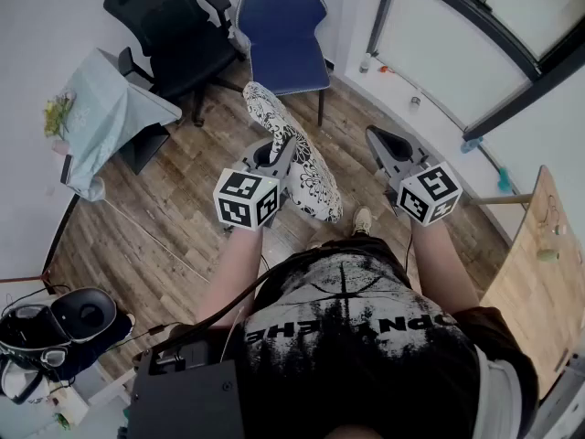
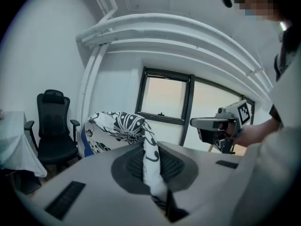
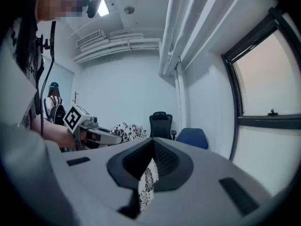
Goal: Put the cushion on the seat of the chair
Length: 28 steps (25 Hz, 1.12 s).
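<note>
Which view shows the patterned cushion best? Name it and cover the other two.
Head view: the cushion shows nearly whole, hanging from the left gripper. The left gripper view shows a fold pinched in its jaws and the bulk beyond; the right gripper view only a patterned sliver between its jaws.

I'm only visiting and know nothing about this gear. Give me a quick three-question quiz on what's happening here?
1. True or false: the cushion already lies on the blue chair.
2. In the head view, what stands left of the blue chair? A) a black office chair B) a red sofa C) a wooden stool
3. What is pinched in the left claw?

Key: 1 false; 2 A; 3 the cushion's patterned fabric.
</note>
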Motion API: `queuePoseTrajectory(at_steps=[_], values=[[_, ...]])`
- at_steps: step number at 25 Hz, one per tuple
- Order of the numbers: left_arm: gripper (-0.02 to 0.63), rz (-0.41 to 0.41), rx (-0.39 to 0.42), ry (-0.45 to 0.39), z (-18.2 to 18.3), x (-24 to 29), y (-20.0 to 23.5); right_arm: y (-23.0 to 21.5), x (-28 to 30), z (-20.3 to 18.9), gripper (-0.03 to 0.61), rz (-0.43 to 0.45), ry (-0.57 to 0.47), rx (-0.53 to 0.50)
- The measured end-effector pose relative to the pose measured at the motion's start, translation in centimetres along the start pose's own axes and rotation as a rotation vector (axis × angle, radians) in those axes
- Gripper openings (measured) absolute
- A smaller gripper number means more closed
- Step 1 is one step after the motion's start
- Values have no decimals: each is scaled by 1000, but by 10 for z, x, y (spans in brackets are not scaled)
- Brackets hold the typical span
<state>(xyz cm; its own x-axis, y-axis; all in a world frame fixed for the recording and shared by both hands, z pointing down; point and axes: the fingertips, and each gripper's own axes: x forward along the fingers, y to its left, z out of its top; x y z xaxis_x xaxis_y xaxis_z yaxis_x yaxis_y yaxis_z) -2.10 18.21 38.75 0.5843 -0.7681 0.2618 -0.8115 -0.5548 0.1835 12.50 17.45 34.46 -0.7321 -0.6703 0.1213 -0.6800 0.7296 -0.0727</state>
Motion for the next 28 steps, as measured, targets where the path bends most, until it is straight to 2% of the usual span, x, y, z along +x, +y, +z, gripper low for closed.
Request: queuePoseTrajectory(at_steps=[9,15,24,28], values=[[23,7,23,-4,5,-5,17,11,16,4,18,9,-6,-8],[23,14,24,-19,8,-5,20,13,19,9,20,52,-44,51],[23,5,4,-41,7,-4,29,19,30,2,20,37,0,-3],[23,-10,-42,-49,5,5,26,12,31,-1,20,36,10,-3]])
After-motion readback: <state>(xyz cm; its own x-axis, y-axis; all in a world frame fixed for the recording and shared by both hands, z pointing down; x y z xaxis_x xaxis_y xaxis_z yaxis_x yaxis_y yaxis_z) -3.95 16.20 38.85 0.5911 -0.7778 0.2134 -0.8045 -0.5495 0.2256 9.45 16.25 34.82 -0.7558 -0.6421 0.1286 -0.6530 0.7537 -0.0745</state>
